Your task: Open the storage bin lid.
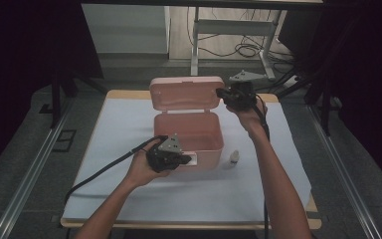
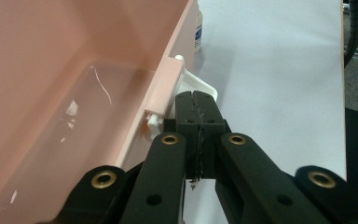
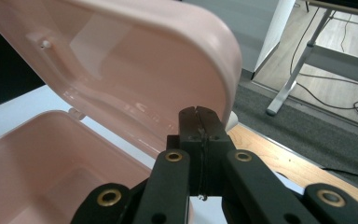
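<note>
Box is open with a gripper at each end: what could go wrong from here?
The right gripper, shut, sits at the raised lid; a push could drop it shut or slide the pink box. The left gripper, shut at the white front latch, might slip off. The small bottle could be toppled.

We are seeing a pink plastic box (image 1: pixel 189 132) sitting upright at the centre of the high view on the white sheet. Its hinged lid (image 1: pixel 186 93) is standing raised behind it, at upper centre. A white latch tab (image 2: pixel 200 86) is projecting from its front wall.
</note>
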`<state>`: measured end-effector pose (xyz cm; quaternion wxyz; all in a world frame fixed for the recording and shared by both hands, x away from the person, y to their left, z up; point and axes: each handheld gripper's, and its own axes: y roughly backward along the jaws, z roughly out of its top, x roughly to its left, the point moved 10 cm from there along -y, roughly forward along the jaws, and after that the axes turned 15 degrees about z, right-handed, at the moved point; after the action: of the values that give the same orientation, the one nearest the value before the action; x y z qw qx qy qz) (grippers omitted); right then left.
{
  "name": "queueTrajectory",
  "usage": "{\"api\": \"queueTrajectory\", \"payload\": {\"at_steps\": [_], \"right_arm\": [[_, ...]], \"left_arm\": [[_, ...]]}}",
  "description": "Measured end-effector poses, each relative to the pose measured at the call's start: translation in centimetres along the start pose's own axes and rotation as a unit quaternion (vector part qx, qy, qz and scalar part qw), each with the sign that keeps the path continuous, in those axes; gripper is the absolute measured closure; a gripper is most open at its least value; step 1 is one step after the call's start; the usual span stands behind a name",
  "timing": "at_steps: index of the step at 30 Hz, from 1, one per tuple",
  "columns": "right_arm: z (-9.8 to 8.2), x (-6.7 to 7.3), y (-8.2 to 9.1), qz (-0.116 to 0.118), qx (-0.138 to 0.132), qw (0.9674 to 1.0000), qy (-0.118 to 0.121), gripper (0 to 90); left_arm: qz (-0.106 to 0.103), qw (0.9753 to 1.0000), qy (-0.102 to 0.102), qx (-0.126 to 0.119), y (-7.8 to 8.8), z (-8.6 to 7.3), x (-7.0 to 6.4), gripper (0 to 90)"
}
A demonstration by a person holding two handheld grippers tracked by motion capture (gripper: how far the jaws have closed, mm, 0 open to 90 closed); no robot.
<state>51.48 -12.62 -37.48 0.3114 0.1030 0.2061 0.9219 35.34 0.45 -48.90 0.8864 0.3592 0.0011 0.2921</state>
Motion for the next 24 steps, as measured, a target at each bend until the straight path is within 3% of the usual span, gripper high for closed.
{"api": "queueTrajectory", "payload": {"at_steps": [9, 24], "right_arm": [[0.4, -1.0, -0.9, -0.003, 0.002, 1.0, -0.008, 89.9], [-0.9, -2.6, -2.5, -0.006, 0.023, 0.9992, -0.031, 89.8]], "left_arm": [[0.0, 1.0, 0.0, 0.0, 0.0, 0.0, 0.0, 90.0], [-0.001, 1.0, 0.0, 0.001, 0.0, 0.0, 0.1, 90.0]]}}
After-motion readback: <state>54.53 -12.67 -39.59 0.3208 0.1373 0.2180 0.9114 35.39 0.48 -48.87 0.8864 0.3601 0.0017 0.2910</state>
